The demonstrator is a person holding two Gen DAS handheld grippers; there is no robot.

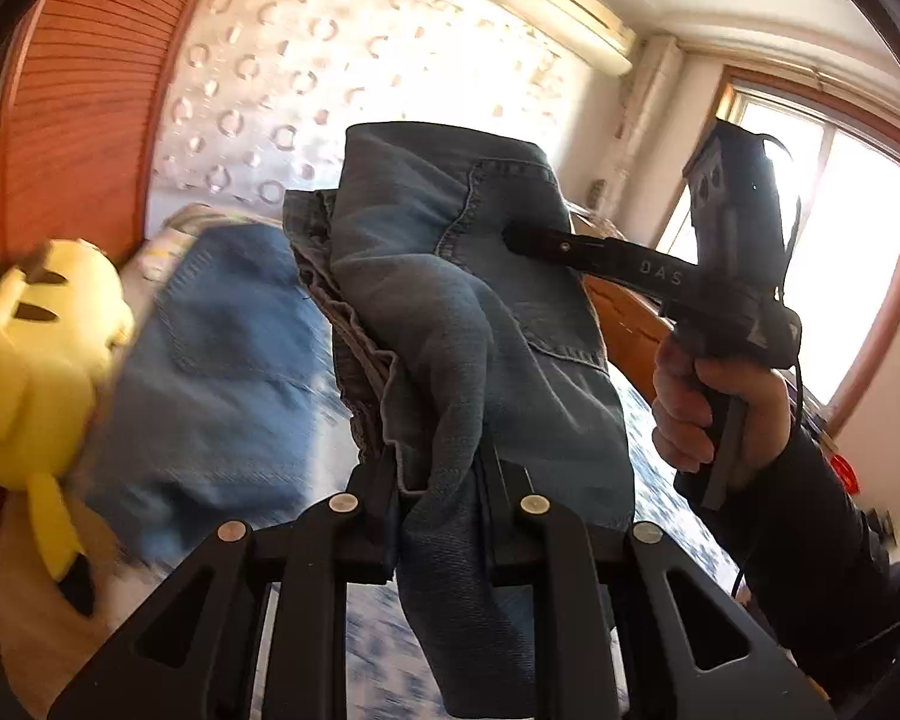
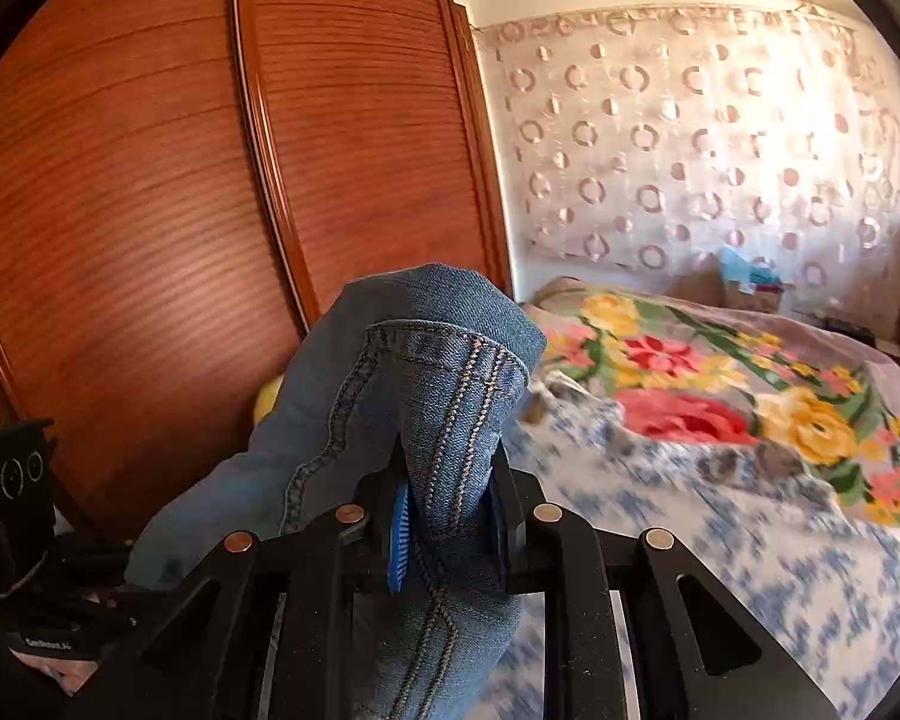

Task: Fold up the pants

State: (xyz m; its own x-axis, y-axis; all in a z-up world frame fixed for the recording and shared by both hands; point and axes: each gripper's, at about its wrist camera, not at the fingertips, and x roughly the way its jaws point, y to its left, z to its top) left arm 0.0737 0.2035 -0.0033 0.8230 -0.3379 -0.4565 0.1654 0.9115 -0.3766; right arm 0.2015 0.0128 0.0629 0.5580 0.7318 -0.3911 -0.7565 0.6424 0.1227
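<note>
The pants (image 1: pixel 450 300) hang in the air above the bed (image 2: pixel 750 540), at 12 o'clock from both grippers. The left gripper (image 1: pixel 444 474) is clenched on a bunch of cloth, and the right gripper (image 2: pixel 450 480) is pinched on a thick stitched seam. I think the blue denim is soft and floppy, a bit heavy, and not slippery. Seams and the waistband look like the best spots to grab. The bed cover is flowery, and the wardrobe (image 2: pixel 210 180) is ribbed brown wood
</note>
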